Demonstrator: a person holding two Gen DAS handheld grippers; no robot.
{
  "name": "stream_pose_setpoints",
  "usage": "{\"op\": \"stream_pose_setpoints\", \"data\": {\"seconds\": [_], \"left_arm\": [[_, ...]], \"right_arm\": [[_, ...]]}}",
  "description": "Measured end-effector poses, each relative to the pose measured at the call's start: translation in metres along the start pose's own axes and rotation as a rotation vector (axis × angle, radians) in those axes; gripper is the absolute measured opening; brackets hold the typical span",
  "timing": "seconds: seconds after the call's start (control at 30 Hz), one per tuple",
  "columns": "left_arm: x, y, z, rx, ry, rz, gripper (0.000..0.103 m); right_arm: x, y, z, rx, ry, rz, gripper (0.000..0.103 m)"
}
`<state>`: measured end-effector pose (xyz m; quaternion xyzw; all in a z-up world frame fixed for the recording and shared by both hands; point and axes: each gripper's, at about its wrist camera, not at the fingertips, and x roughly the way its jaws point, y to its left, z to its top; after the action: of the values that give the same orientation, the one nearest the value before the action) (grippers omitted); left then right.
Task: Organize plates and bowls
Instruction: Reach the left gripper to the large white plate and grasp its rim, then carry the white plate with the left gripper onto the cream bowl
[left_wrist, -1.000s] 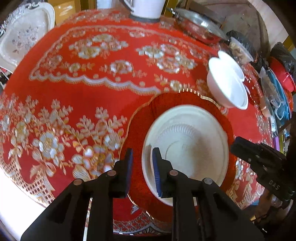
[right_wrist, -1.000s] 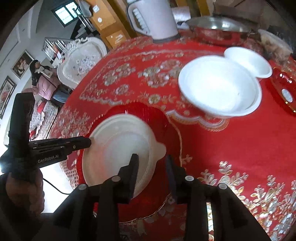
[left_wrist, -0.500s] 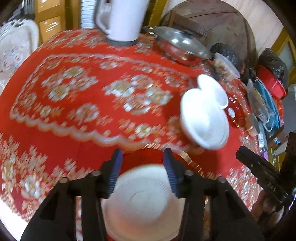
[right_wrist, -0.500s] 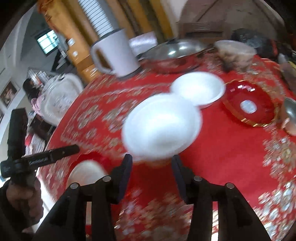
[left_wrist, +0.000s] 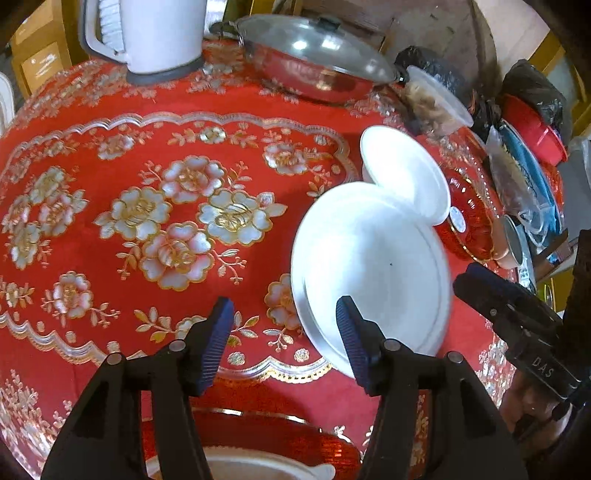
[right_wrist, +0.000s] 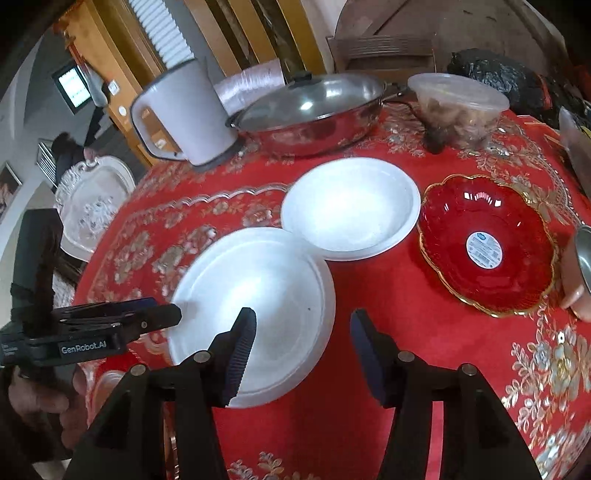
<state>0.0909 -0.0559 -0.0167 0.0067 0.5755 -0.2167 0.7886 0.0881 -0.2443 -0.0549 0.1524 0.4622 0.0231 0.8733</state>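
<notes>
A large white plate (right_wrist: 255, 302) (left_wrist: 373, 266) lies on the red tablecloth, with a smaller white bowl (right_wrist: 351, 210) (left_wrist: 406, 173) just behind it, rims overlapping. A red glass dish (right_wrist: 487, 243) (left_wrist: 469, 221) with a gold rim sits to their right. My right gripper (right_wrist: 301, 336) hangs open over the plate's near right edge, holding nothing. My left gripper (left_wrist: 282, 332) is open too, its right finger over the plate's near left rim. At the bottom of the left wrist view a red plate (left_wrist: 258, 435) carries a white dish (left_wrist: 258, 469), mostly hidden.
A white kettle (right_wrist: 184, 114), a lidded steel pan (right_wrist: 314, 107) and a plastic tub of food (right_wrist: 458, 103) stand along the table's far side. Bags and red containers (left_wrist: 532, 125) crowd the right. A white chair (right_wrist: 92, 203) stands beyond the left edge.
Both grippers left the white dish on the red plate, opened wider and moved forward across the table to the large white plate.
</notes>
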Motion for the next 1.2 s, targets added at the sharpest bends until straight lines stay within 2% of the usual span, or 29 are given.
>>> {"op": "stream_pose_setpoints", "data": {"seconds": [0.4,0.43,0.47,0.5,0.53,0.57,0.6,0.63,0.67,0.73,0.93,1.03,1.2], "left_arm": [[0.021,-0.005,0.005,0.021,0.046,0.025,0.056],[0.023,-0.004,0.006,0.015,0.056,0.029,0.056],[0.025,-0.004,0.006,0.011,0.062,0.031,0.056],[0.027,-0.003,0.005,0.006,0.067,0.03,0.056],[0.028,-0.002,0.005,0.0,0.071,0.026,0.052],[0.028,-0.001,0.004,-0.007,0.075,0.012,0.049],[0.028,0.0,0.004,-0.017,0.082,-0.013,0.035],[0.029,-0.002,0.003,-0.018,0.096,-0.041,0.015],[0.028,-0.005,0.002,-0.011,0.106,-0.062,0.01],[0.022,-0.01,0.001,0.007,0.087,-0.043,0.011],[-0.001,-0.006,0.001,-0.026,0.057,-0.07,0.01],[-0.016,-0.003,-0.002,-0.041,0.054,-0.081,0.01],[-0.059,0.008,-0.011,-0.041,0.005,-0.113,0.01]], "right_arm": [[0.026,-0.012,-0.007,0.06,0.079,-0.011,0.053],[0.027,-0.012,-0.008,0.059,0.084,-0.013,0.049],[0.029,-0.012,-0.009,0.056,0.093,-0.014,0.036],[0.03,-0.011,-0.009,0.049,0.1,-0.017,0.028],[0.031,-0.01,-0.009,0.041,0.105,-0.019,0.016],[0.033,-0.008,-0.009,0.034,0.109,-0.019,0.014],[0.032,-0.007,-0.009,0.033,0.106,-0.021,0.014],[0.031,-0.003,-0.009,0.026,0.098,-0.017,0.013],[0.029,0.0,-0.009,0.018,0.092,-0.019,0.013],[0.022,0.004,-0.008,0.019,0.077,-0.035,0.012],[0.005,0.011,-0.005,0.026,0.06,-0.006,0.012],[-0.007,0.018,-0.003,0.038,0.051,0.021,0.012],[-0.035,0.042,0.0,0.015,0.021,0.083,0.012]]}}
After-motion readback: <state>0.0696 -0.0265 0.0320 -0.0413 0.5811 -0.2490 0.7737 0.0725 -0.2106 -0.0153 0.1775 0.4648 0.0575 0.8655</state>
